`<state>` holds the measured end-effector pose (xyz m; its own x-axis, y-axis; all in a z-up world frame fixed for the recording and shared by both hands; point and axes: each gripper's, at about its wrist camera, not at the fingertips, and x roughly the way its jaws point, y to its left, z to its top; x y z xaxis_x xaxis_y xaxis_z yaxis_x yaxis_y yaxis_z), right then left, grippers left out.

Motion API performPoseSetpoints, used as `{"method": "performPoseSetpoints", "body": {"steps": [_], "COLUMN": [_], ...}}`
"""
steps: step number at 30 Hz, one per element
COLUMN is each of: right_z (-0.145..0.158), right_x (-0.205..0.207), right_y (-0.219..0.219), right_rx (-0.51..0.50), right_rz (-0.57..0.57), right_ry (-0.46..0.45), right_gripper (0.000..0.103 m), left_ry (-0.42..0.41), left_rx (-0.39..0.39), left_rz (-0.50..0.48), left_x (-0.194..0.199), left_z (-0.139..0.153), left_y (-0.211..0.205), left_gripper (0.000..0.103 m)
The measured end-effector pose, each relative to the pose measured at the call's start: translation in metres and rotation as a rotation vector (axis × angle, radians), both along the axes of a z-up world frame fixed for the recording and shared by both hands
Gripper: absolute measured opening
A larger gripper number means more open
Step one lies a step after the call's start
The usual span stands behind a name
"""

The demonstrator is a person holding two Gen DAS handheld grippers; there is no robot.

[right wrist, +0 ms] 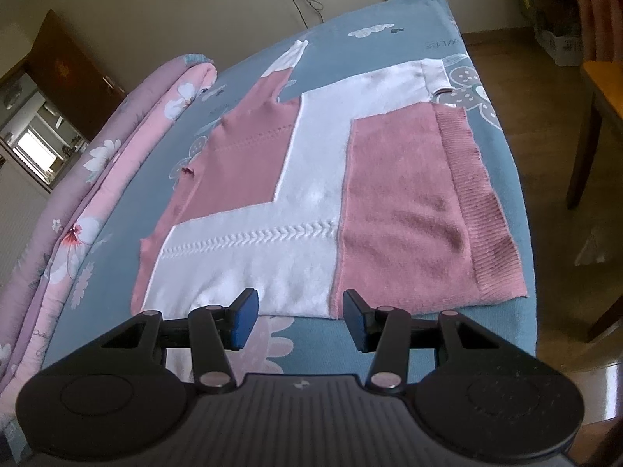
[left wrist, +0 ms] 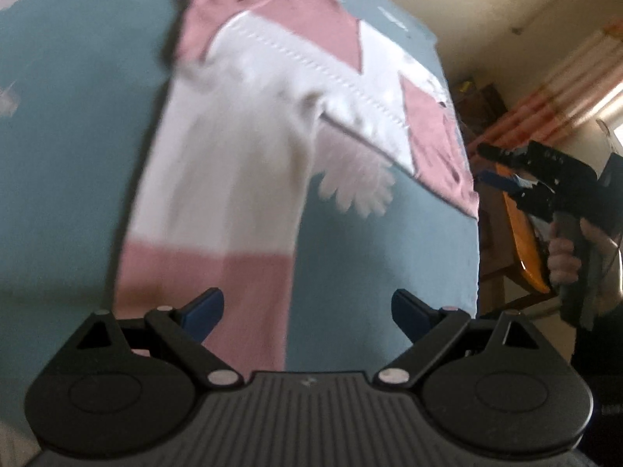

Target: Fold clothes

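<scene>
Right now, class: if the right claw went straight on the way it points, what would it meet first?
Probably the near white edge of the pink-and-white sweater on the blue bedsheet; the open right claw hovers just short of it, though depth is unclear.

The sweater [right wrist: 311, 194] is soft knitted cloth, fuzzy, with a ribbed hem. The bed sheet [right wrist: 389, 11] is smooth matt cotton-like cloth. The right gripper [right wrist: 300, 321] is matt black plastic with small shiny metal pins. The chair [right wrist: 599, 89] is glossy wood.

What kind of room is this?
Likely a home bedroom: a pink-and-white knit sweater lies on a bed's blue patterned sheet, a rolled pink floral quilt beside it, a wooden chair nearby.
</scene>
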<state>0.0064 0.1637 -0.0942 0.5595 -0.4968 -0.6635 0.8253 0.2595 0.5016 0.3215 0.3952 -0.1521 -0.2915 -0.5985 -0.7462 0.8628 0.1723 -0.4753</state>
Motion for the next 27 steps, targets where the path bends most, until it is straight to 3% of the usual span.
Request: {"method": "performPoseSetpoints", "body": {"steps": [6,10,16,22,27], "right_z": [0.005,0.000,-0.010,-0.026,-0.036], "right_x": [-0.006,-0.008,-0.013,-0.021,-0.026], "right_y": [0.002,-0.001,-0.007,-0.026,-0.044], "right_rx": [-0.013,-0.008,0.024,0.076,0.110], "right_rz": [-0.004,-0.002,-0.002,0.005,0.051], "right_ry": [0.007,0.011,0.013,-0.012,-0.039], "right_gripper": [0.057,0.057,0.058,0.058,0.058], "left_ry": [-0.092,-0.117,-0.062,-0.104,-0.148], "left_rx": [-0.050,-0.043,0.078,0.048,0.039], "left_rz": [-0.090,-0.109,-0.107,-0.073,-0.088], "left_x": [-0.013,-0.020,-0.021,-0.031,-0.061], "left_z": [0.007,0.003,-0.021,0.013,0.041], "left_y": [-0.058,-0.083,-0.092,-0.109,-0.156], "left_gripper": [0.093,0.093,0.092,0.092,0.093]}}
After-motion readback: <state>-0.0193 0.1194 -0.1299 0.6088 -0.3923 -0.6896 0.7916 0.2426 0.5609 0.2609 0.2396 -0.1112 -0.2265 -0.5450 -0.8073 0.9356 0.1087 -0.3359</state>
